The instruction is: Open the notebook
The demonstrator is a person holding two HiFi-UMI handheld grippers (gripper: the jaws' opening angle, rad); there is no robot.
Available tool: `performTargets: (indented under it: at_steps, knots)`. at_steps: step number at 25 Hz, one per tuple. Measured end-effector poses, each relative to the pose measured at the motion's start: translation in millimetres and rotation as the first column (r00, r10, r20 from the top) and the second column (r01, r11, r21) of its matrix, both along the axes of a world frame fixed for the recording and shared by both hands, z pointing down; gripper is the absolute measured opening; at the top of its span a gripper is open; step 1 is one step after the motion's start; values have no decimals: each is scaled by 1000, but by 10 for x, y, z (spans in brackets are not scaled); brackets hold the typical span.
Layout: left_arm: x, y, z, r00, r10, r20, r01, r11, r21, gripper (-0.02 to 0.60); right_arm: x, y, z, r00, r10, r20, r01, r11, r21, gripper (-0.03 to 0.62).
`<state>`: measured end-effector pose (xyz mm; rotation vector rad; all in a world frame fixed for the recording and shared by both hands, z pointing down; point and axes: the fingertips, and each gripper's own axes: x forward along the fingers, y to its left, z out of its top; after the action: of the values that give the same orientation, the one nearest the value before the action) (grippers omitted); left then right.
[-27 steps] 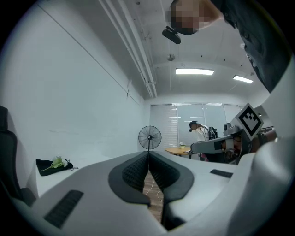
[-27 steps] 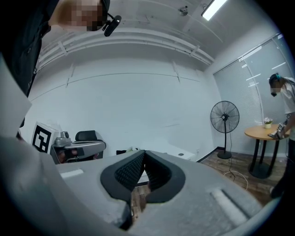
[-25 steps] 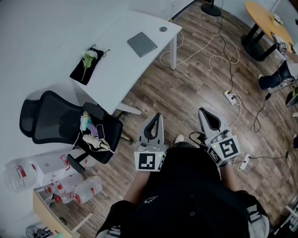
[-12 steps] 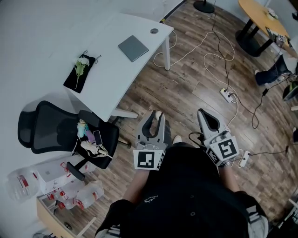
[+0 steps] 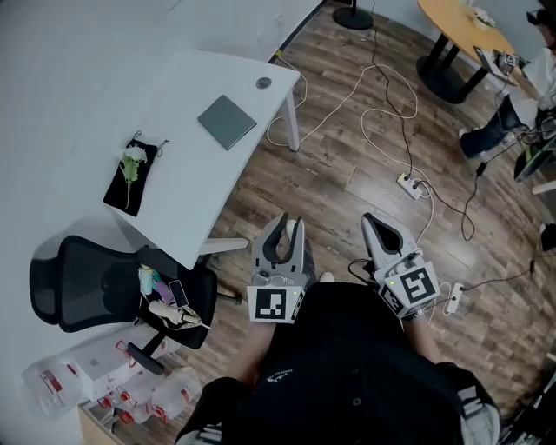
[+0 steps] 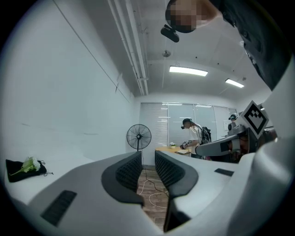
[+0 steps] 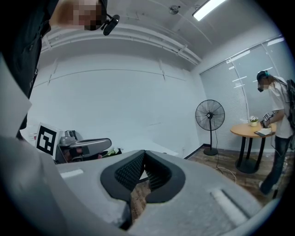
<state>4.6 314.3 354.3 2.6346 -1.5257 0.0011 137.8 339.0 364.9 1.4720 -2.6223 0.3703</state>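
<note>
Closed notebook point(image 5: 227, 122) on white table point(image 5: 178, 174)

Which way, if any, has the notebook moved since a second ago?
No. The grey notebook lies closed at the same spot, below-left of the cable hole in the white desk; only the head view shifted.

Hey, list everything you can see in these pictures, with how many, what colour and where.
table: one, white, upper left
notebook: one, grey, closed, on the table's far end
pouch: one, black, white flower on it, on the table's near end
office chair: one, black, beside the table, small items on its seat
bottle packs: several, clear with red labels, floor lower left
power strip: one, white, on the wood floor among cables
round table: one, wooden top, upper right
fan: one, black, far end of the room
left gripper: grey, jaws slightly apart, empty
right gripper: grey, jaws together, empty
</note>
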Motion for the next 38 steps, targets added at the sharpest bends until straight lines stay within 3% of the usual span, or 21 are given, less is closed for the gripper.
performTargets:
  at_steps: [7, 10, 17, 22, 26, 38]
  knots:
    - [-43, -681, -20, 999, 29, -32, -30, 999, -17, 91, -190, -662, -104, 1000, -10, -20, 10, 1000, 22, 5]
    - [-69, -937, -4, 998, 55, 1, -55, 998, -17, 89, -258, -904, -134, 1000, -4, -25, 4, 1000, 21, 5]
    - [-197, -1470, 36, 996, 86, 2, -86, 996, -24, 89, -433, -1417, -121, 999, 13, -39, -13, 1000, 9, 5]
    - [-419, -1855, -23, 996, 66, -64, -67, 998, -11, 89, -643, -1825, -100, 999, 15, -46, -14, 1000, 17, 5]
    - [-690, -2089, 86, 998, 58, -15, -58, 998, -21, 89, -900, -2086, -135, 999, 2, -51, 0, 999, 42, 5]
    - [-1028, -2357, 212, 1000, -3, -17, 3, 998, -55, 89, -1129, -2404, -60, 997, -33, -69, 35, 999, 25, 5]
